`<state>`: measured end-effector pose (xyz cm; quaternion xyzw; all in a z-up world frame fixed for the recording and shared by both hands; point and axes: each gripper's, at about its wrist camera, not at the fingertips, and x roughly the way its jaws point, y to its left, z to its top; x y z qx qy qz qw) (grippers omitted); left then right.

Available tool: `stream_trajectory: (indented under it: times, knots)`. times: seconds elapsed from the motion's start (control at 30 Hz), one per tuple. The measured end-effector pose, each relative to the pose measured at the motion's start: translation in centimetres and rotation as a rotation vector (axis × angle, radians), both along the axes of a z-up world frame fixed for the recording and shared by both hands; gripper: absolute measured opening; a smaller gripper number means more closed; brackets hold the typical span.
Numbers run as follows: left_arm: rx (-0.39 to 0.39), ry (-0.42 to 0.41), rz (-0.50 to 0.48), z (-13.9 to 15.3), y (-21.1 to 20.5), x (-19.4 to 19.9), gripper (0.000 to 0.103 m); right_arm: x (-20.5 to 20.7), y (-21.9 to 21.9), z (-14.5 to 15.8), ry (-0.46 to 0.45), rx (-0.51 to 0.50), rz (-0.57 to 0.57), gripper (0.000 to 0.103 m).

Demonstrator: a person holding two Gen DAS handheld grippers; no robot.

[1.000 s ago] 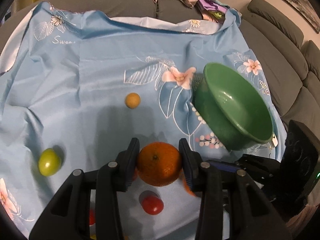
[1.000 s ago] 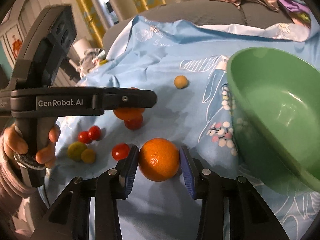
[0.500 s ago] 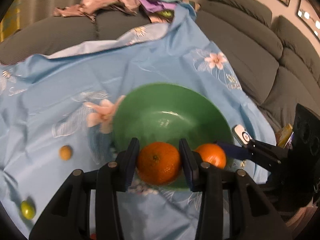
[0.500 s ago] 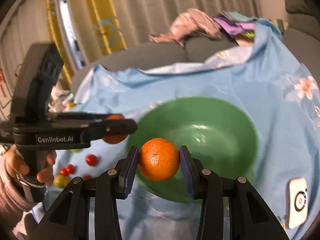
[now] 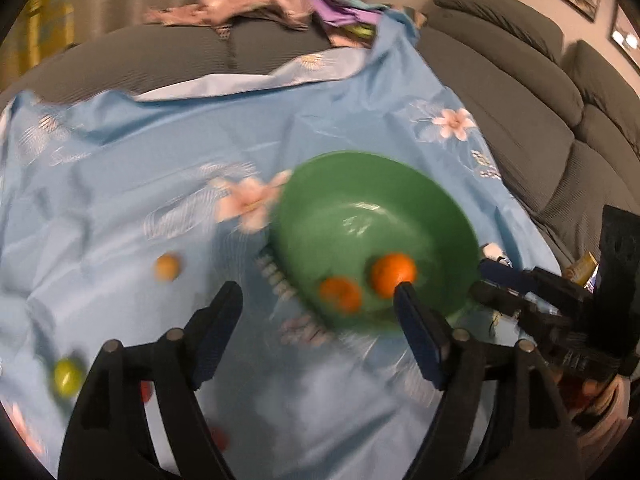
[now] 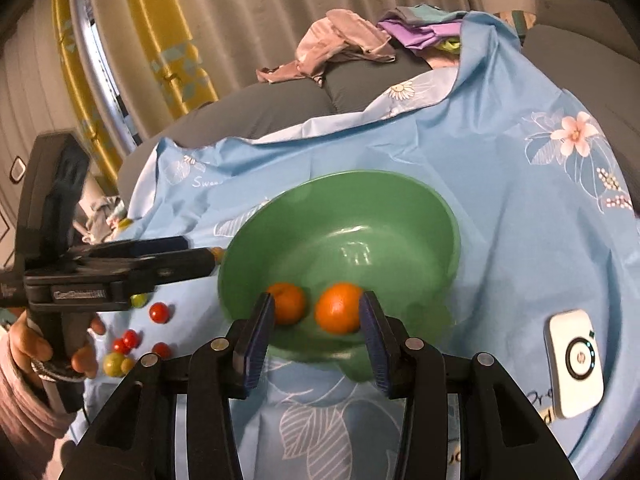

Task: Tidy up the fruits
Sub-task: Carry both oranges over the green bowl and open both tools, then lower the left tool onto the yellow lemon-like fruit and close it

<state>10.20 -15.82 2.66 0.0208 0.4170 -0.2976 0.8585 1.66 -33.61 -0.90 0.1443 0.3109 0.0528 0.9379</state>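
Note:
A green bowl (image 5: 360,184) (image 6: 400,200) stands on the blue flowered cloth (image 5: 120,160). Two oranges lie inside it, one (image 5: 340,294) (image 6: 286,304) blurred and one (image 5: 394,274) (image 6: 340,308) sharper. My left gripper (image 5: 318,320) (image 6: 200,251) hangs at the bowl's near-left rim; its jaws are opening wide with nothing between them. My right gripper (image 6: 316,328) (image 5: 480,280) is at the bowl's rim on the other side. Its pads stand apart, and the oranges lie lower down in the bowl beyond them, free of both pads.
On the cloth left of the bowl lie a small yellow fruit (image 5: 167,266), a green fruit (image 5: 66,376) and several red tomatoes (image 6: 160,312). A white device (image 6: 576,364) lies right of the bowl. Clothes (image 6: 348,44) are heaped on the grey sofa (image 5: 520,92) behind.
Both grippers carried an orange from the cloth to above the bowl. Both oranges have dropped into it, and the left jaws have spread wide.

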Motion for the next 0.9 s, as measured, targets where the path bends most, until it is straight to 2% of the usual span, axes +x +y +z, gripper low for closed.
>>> stream_trajectory:
  times: [0.1,0.3,0.43,0.6,0.9]
  knots:
    - [0.018,0.008,0.087,-0.5,3.8,-1.6,0.081,-0.5,0.6,0.0,0.007,0.010,0.022,0.044]
    - [0.067,0.036,0.321,-1.9,13.2,-6.5,0.082,-1.2,3.4,0.4,0.010,0.004,0.099,0.045]
    - [0.093,0.073,0.417,-3.0,17.5,-9.7,0.082,-1.3,6.1,0.4,0.018,-0.025,0.167,0.045]
    - [0.067,0.105,0.462,-4.0,19.5,-11.9,0.082,-1.0,9.6,0.0,0.049,-0.030,0.238,0.045]
    - [0.046,0.082,0.372,-5.1,17.8,-12.8,0.080,-0.9,15.1,-1.4,0.111,-0.066,0.365,0.045]
